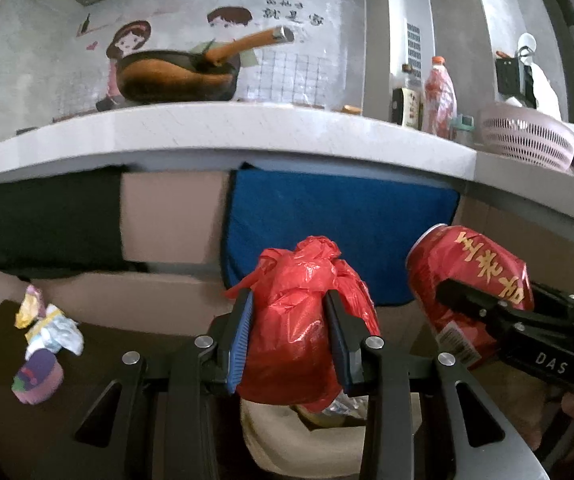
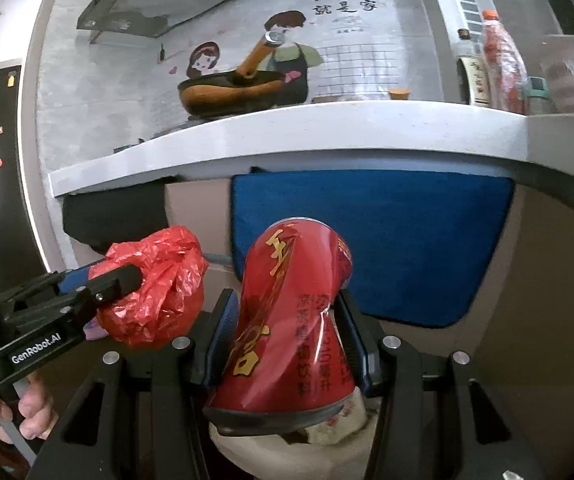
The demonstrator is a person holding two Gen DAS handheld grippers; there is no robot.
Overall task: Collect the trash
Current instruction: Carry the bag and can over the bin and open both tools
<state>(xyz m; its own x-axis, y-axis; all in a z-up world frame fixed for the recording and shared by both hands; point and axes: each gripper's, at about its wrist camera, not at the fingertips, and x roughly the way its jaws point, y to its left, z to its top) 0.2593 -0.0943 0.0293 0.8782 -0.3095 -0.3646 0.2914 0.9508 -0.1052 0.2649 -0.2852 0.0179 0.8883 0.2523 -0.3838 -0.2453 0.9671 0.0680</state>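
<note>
Red crumpled plastic bag (image 1: 303, 320) is being clamped half-wide in the left gripper (image 1: 291, 336) jaws, while a dented red can (image 2: 291, 320) is being gripped in the right gripper (image 2: 287, 344) jaws. Both are being held just above a pale bin (image 1: 307, 436); centring over its mouth is being advised before release.

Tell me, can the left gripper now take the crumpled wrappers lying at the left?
Probably not yet: the left gripper has its jaws closed on the red plastic bag. The crumpled wrappers lie uncovered, but the bag must be dropped first.
</note>
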